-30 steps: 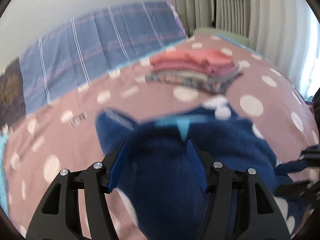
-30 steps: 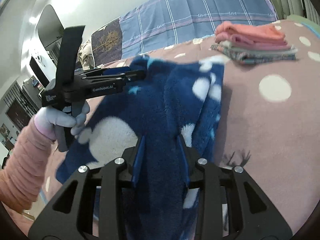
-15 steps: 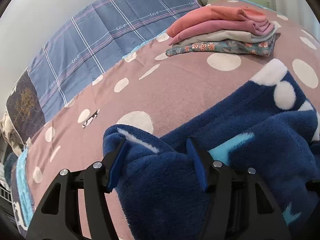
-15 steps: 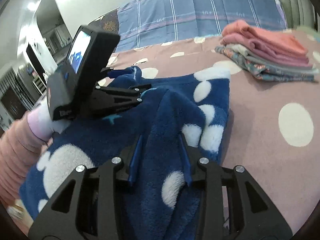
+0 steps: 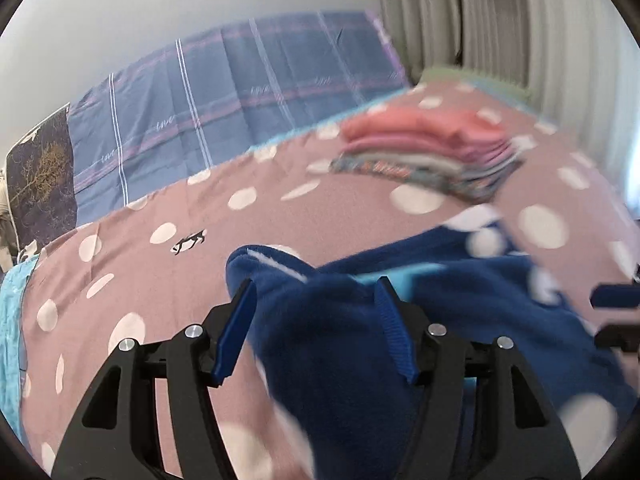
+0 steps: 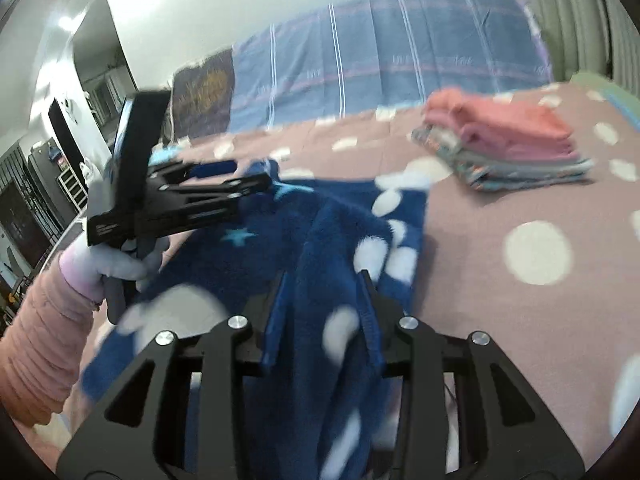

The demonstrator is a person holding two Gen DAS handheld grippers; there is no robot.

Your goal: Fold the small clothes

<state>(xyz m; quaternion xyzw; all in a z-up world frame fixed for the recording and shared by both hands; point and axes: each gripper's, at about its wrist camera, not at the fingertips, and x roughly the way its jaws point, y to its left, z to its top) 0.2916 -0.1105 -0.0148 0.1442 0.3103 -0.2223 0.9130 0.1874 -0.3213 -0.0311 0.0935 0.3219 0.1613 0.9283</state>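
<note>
Both views carry heavy fisheye distortion: straight lines bow and a dark circular vignette cuts every corner. Lighting is soft, even daylight; brightness is adequate. In the left wrist view the brightest area is the curtain [image 5: 500, 28] at upper right. In the right wrist view glare washes the white wall [image 6: 208, 4] at upper left. Motion blur smears the folded clothes stack [image 5: 428, 152] and the navy fleece garment [image 6: 340, 248]. Shadows are faint, beneath the garment's edge only.
</note>
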